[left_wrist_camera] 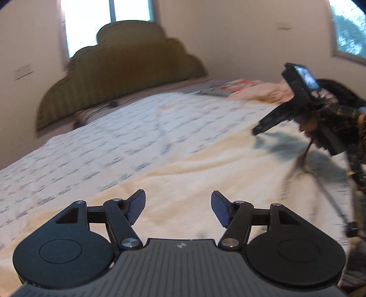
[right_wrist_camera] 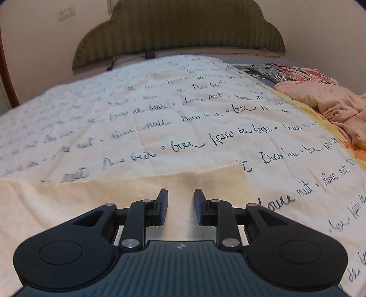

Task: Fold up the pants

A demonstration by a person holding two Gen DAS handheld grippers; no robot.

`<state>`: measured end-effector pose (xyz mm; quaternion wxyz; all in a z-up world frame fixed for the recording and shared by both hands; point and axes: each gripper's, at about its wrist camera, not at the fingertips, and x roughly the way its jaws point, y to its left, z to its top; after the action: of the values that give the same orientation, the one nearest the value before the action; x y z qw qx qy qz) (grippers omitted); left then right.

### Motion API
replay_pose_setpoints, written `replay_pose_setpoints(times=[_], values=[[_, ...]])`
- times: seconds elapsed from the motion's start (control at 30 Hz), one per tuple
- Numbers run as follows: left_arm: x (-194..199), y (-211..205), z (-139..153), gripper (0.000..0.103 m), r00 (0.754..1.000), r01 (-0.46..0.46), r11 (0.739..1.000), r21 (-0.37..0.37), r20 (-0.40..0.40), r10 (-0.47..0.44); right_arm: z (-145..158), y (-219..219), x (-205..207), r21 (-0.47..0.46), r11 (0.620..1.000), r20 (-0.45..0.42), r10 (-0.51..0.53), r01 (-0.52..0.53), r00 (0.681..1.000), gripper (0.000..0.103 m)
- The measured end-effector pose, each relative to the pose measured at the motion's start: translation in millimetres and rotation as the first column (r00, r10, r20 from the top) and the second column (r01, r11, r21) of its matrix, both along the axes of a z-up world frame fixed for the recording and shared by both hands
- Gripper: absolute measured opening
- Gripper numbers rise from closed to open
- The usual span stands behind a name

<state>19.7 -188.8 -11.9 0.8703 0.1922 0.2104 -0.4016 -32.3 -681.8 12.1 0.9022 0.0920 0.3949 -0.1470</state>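
Note:
The cream pants (left_wrist_camera: 205, 164) lie flat on the bed's script-printed quilt (left_wrist_camera: 91, 141). My left gripper (left_wrist_camera: 178, 206) is open and empty, just above the cream cloth. In the left wrist view my right gripper (left_wrist_camera: 257, 131) hangs over the pants' right part, held by a hand. In the right wrist view the pants (right_wrist_camera: 137, 189) show a straight far edge with a corner at right. My right gripper (right_wrist_camera: 181, 206) is open with a narrow gap, empty, over that cloth.
The quilt (right_wrist_camera: 183, 114) covers most of the bed. A padded olive headboard (right_wrist_camera: 178, 29) stands at the far end. Pink crumpled cloth (right_wrist_camera: 331, 105) and a patterned garment (right_wrist_camera: 286, 70) lie at the right. Windows (left_wrist_camera: 107, 20) are behind.

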Motion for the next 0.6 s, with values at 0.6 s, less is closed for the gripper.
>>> replay_pose_setpoints(times=[0.6], values=[[1,-35,-40,0.069,1.000,0.015,0.991,0.130,-0.019,-0.013,-3,-22,-44,0.033,0.990,0.087,-0.136,0.134,0.987,0.025]])
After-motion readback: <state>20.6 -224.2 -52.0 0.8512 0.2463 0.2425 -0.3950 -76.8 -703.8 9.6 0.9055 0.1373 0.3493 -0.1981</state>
